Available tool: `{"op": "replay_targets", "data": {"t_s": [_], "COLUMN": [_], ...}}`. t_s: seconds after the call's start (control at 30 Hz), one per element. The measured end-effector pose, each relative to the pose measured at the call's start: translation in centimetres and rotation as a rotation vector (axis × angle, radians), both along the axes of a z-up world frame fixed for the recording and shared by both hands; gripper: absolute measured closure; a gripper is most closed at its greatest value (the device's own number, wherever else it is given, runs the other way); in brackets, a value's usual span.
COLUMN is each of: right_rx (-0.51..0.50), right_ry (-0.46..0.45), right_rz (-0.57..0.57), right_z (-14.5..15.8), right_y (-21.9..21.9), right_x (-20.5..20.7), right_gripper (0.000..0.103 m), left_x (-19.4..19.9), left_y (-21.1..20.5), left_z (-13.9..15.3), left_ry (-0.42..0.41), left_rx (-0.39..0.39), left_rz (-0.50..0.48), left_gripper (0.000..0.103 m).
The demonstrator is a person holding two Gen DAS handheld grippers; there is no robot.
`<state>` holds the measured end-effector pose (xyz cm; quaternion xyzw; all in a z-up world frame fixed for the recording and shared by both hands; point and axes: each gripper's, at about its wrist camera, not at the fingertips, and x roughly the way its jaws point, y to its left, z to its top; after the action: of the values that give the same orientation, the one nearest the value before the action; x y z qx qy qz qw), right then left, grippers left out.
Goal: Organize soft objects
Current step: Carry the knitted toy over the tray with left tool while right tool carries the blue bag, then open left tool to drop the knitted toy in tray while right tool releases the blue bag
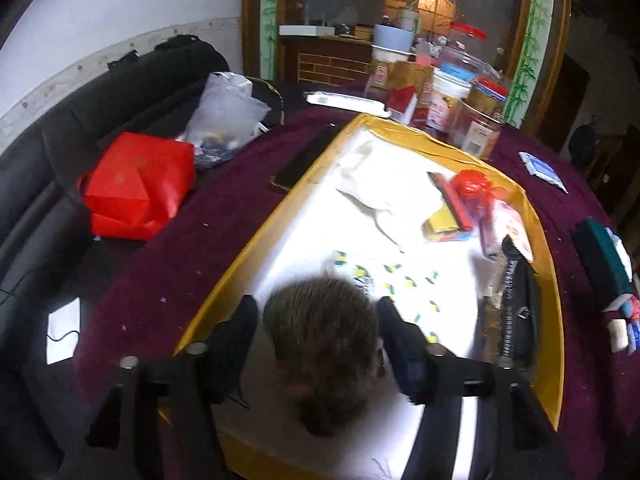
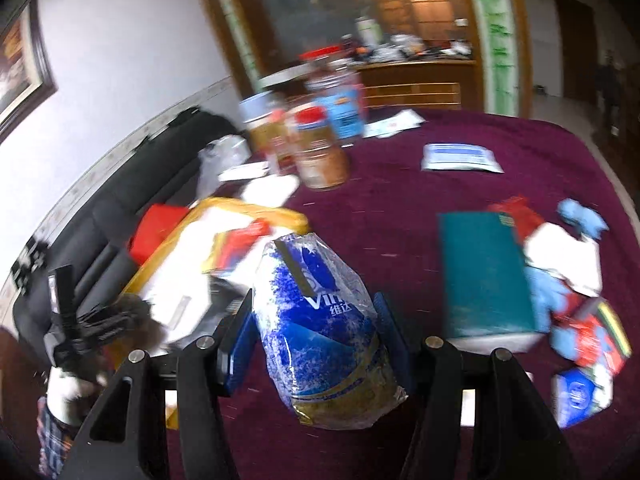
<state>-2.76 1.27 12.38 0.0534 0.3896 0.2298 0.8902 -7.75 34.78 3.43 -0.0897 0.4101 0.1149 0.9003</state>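
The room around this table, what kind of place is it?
Probably a lived-in home, a sitting or dining room: a black sofa beside the table's maroon cloth, food jars, and a framed picture on the wall.

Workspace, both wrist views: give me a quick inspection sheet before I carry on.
Surface: round table under a maroon cloth, with lint specks.
Job's things: furry brown soft toy over the yellow-rimmed tray; blue tissue pack; blue and white soft items by the green box.
Clutter: jars, red bag, clear plastic bag, dark phone.
Grippers: left gripper open, toy between its fingers; right gripper shut on the tissue pack.
Cables: thin black cable by a white paper.
Surroundings: black sofa, wood-framed glass partition.
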Motion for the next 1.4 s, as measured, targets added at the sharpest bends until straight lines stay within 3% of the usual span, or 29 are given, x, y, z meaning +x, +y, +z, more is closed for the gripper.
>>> {"op": "replay_targets", "data": {"t_s": [0.17,0.37,0.67,0.83,1.03,1.17,1.3,1.4], "right_rx": [-0.016,-0.109,-0.148,-0.165,-0.271,-0.244,-0.207,-0.202], "right_ry": [0.039,0.095,0.231,0.219,0.161,0.193,0.183,0.153], "right_rz": [0.116,0.279,0.42,0.425,0.334,0.306,0.291,0.282], "right_z": [-0.7,-3.2,-6.2,-6.2,-6.5,-7.8,-7.9,-7.1], "right_y": [7.5,17.6,26.7,27.3,25.1,24.5,24.4,24.2], "right_x": [0.8,1.6,4.9,4.8,4.1,5.0,5.3,5.0], "right_gripper": [0.046,0.046,0.046,0.046,0.046,0.045,0.027,0.026], "left_x": [-2.1,-6.1,-8.6,-8.9,-8.6,-8.5,-8.9,-9.0], "left_y": [1.2,2.8,4.0,5.1,5.7,5.6,5.6,5.6], "left_z": [1.1,2.3,3.6,3.3,2.5,2.3,2.6,3.0], "left_ry": [-0.079,-0.198,-0.276,-0.285,-0.288,-0.279,-0.283,-0.288], "left_rx": [-0.096,-0.245,-0.296,-0.328,-0.362,-0.383,-0.372,-0.359], "left_rz": [0.01,0.041,0.029,0.026,0.03,0.026,0.027,0.036], "left_gripper": [0.029,0.023,0.016,0.016,0.016,0.016,0.016,0.014]}}
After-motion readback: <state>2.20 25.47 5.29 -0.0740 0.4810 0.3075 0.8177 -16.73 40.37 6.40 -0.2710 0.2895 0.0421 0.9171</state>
